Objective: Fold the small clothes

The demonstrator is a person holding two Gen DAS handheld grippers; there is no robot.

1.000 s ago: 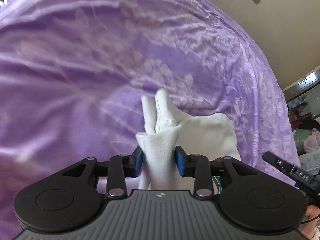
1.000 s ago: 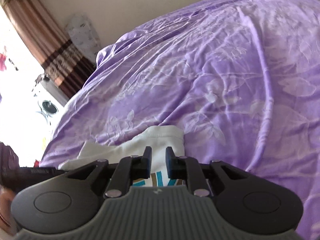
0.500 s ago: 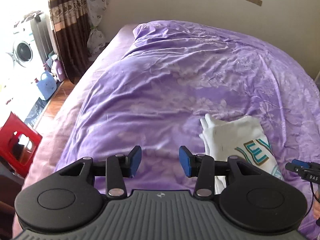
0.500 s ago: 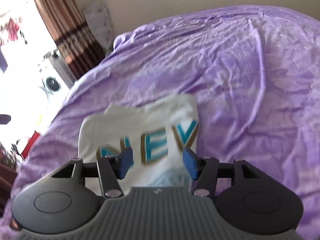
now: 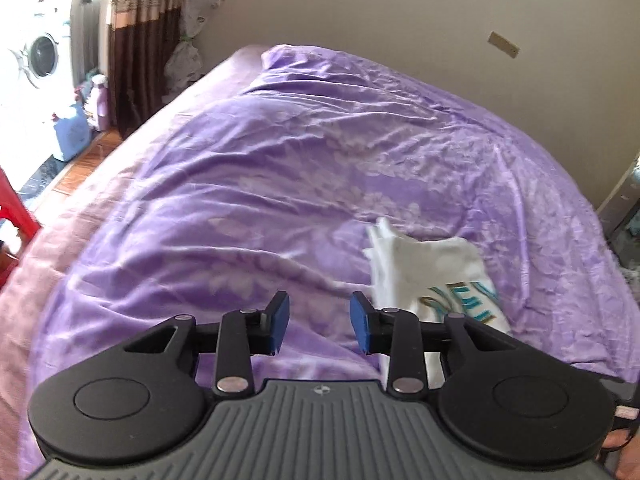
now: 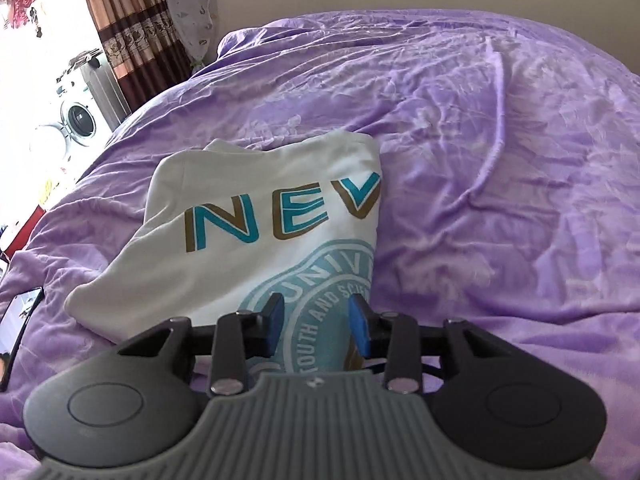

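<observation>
A white T-shirt (image 6: 256,216) with teal and gold letters and a round blue emblem lies folded on the purple bedspread (image 6: 500,160). In the left wrist view the T-shirt (image 5: 424,264) lies to the right of my left gripper (image 5: 319,322), which is open, empty and raised above the bedspread (image 5: 280,184). My right gripper (image 6: 316,328) is open and empty, held just above the shirt's near edge over the emblem.
A dark phone-like slab (image 6: 20,320) lies on the bed left of the shirt. Beyond the bed's left edge stand a washing machine (image 5: 36,60), a brown curtain (image 5: 140,40) and a red stool (image 5: 16,216). A wall runs behind the bed.
Both grippers opened and let go of the shirt, then lifted and pulled back. The shirt now lies folded on the bed.
</observation>
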